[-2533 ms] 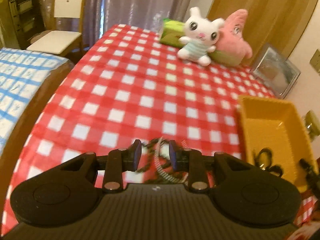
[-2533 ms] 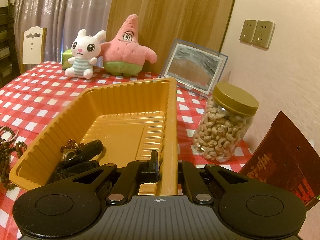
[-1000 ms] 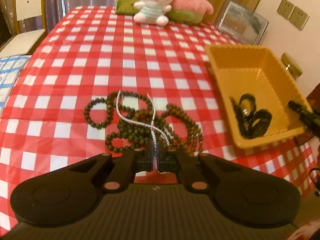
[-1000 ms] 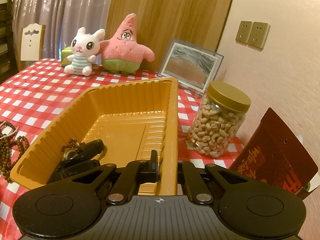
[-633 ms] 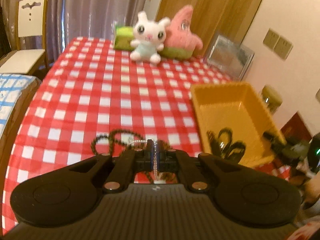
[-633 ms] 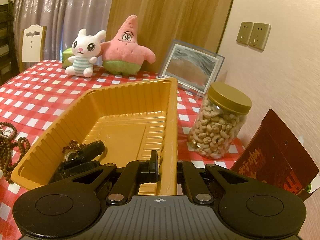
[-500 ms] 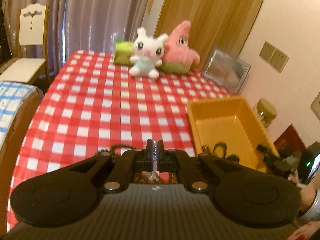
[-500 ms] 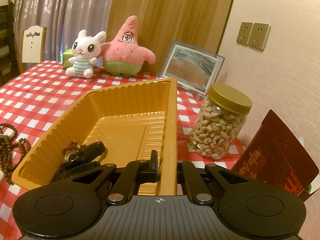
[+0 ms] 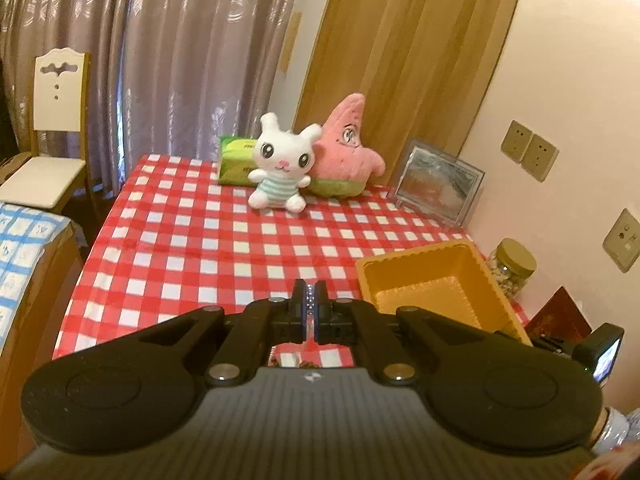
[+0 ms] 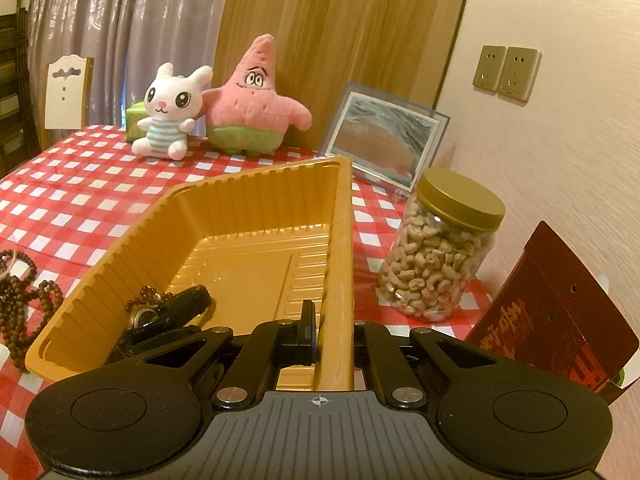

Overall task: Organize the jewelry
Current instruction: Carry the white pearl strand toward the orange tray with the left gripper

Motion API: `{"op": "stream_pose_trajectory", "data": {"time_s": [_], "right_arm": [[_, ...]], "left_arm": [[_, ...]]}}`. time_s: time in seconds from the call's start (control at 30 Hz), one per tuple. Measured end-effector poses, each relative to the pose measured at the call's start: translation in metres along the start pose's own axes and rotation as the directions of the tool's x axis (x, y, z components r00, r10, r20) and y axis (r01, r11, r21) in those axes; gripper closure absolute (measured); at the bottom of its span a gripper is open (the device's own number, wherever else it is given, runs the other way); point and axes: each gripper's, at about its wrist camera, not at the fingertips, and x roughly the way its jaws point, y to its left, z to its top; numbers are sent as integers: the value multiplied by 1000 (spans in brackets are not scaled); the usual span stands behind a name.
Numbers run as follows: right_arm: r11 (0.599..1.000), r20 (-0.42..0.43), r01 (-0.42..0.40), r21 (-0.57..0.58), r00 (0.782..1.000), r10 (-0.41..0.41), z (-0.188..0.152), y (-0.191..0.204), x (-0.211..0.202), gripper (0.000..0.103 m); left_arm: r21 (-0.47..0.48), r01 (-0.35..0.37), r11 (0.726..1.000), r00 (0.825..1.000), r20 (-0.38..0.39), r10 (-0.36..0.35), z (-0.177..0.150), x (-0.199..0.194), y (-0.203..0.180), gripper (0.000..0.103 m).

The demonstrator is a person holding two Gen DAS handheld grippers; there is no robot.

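chain point(image 9: 309, 303): pinched in left gripper point(image 9: 309, 307)
right gripper point(image 10: 332, 330): clamped on tray point(image 10: 340, 240) right rim
beads point(image 10: 24, 304): on cloth, left of tray

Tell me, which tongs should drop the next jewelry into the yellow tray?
Left, probably. The left tongs are pinching the silver chain. The right tongs are clamped on the tray wall, steadying it.

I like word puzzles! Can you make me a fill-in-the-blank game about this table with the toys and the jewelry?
1. The left gripper is pinching a sparkly silver ____.
2. The right gripper is clamped on the wall of the yellow ____.
3. The jar with the gold lid is full of ____.
4. The white bunny sits beside a pink ____ toy.

Missing words: chain; tray; cashews; starfish
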Motion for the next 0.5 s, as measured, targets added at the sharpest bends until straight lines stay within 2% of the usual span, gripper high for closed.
{"op": "stream_pose_trajectory", "data": {"time_s": [0.5], "right_arm": [[1000, 8, -9, 7, 1000, 8, 2, 0, 0, 99]], "left_arm": [[63, 69, 996, 997, 29, -71, 22, 10, -29, 101]]}}
